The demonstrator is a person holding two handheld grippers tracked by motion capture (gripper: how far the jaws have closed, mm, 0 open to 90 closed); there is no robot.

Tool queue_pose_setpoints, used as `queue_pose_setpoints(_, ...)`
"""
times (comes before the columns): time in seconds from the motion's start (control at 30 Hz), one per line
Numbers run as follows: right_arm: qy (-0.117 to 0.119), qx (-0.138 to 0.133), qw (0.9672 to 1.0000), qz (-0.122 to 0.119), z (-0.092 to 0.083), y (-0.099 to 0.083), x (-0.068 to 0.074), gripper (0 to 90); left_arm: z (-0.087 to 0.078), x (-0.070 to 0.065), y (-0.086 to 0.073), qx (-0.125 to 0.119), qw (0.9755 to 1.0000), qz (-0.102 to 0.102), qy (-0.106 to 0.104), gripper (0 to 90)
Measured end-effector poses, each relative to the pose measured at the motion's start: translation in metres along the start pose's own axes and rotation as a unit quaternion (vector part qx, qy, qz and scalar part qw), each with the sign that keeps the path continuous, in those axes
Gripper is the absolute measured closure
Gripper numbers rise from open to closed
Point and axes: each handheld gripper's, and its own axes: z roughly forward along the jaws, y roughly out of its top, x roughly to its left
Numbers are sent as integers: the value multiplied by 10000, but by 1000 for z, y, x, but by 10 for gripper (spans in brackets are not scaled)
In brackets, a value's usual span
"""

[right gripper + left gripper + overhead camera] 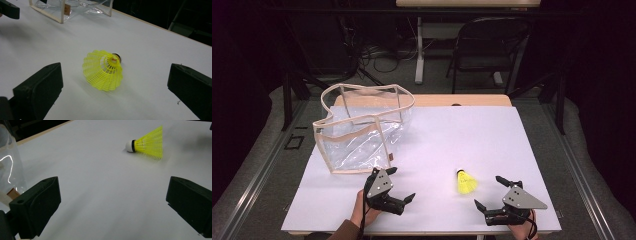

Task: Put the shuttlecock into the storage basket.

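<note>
Yellow shuttlecock (466,182) lies on its side on the white table (492,130), near the front edge, btwn the two grippers but clearly closer to the right gripper (490,192). In the high view it sits at approx 10 o'clock from the right gripper, just beside the upper jaw tip; from the left gripper (399,184) it's out at 3 o'clock, well apart.

Long axis: in the high view the cork end points to approx 11 o'clock, skirt flaring toward 5 o'clock, i.e. toward the person. In the right gripper view the shuttlecock (103,70) is dead ahead at 12 o'clock, open skirt facing the camera, dark cork tip behind it and pointing away. So the right gripper looks nearly along the axis, not across it.

Both grippers: jaws wide apart, nothing held. Left gripper view has the shuttlecock (147,142) far off at 1 o'clock, side-on, white cork to the left.

Clear plastic bag (362,127) w/ beige trim stands open at the table's far left, approx 11 o'clock from the left gripper, near it; probably where the shuttlecock goes, though can't be sure.

Judgement: right hand is the one to pick; the skirt would sit btwn its jaws after a short fwd reach.
</note>
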Motion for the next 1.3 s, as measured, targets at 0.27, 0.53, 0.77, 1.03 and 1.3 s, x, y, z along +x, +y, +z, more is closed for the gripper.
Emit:
queue_pose_setpoints(0.27, 11, -3, 10000, 14, 0, 0, 0, 0, 10, -4, 7, 56, 10000, -2, -75, 0)
queue_pose_setpoints(0.53, 21, 14, 10000, 41, 0, -1, 0, 0, 21, -8, 17, 89, 9999, 24, -139, 0)
queue_pose_setpoints(0.77, 23, 22, 10000, 57, 0, -1, -1, 0, 35, -15, 28, 94, 9996, 94, -245, 0)
queue_pose_setpoints(1.03, 36, 34, 10000, 62, 1, -1, 0, 0, 48, -21, 36, 180, 9992, 170, -328, 0)
queue_pose_setpoints(1.3, 59, 23, 10000, 40, 2, -1, 0, 0, 59, -27, 45, 228, 9984, 252, -444, 0)
